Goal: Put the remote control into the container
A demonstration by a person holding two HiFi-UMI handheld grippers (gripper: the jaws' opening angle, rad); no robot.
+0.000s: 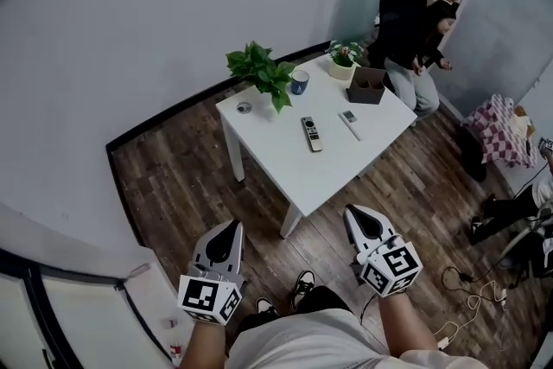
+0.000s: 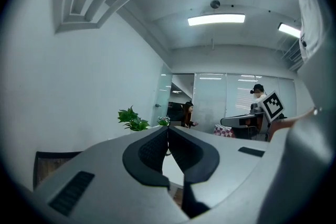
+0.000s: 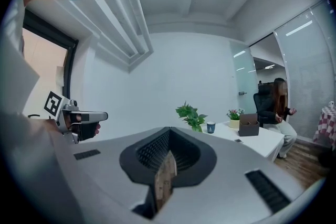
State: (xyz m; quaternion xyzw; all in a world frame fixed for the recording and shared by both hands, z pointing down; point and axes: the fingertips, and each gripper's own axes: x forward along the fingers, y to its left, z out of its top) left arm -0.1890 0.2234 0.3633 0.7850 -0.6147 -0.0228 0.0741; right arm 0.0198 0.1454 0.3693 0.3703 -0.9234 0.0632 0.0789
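Black remote control (image 1: 311,134) on white table (image 1: 302,173); markings too small.

One bench (image 1: 294,173) mid-frame bears two remote controls, a dark remote (image 1: 311,134) and a pale remote (image 1: 352,128). It also bears two plants, a leafy plant (image 1: 262,72) and a flowering plant (image 1: 344,58), one blue mug (image 1: 299,82), one brown container (image 1: 366,86) and one round dish (image 1: 244,108). Low in frame are two tongs, the left tongs (image 1: 232,224) and the right tongs (image 1: 351,209).

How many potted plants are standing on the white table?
2. The large leafy plant stands beside the blue cup; the small flowering plant, in a pale pot, stands next to the brown container. Nothing seems to hide another.
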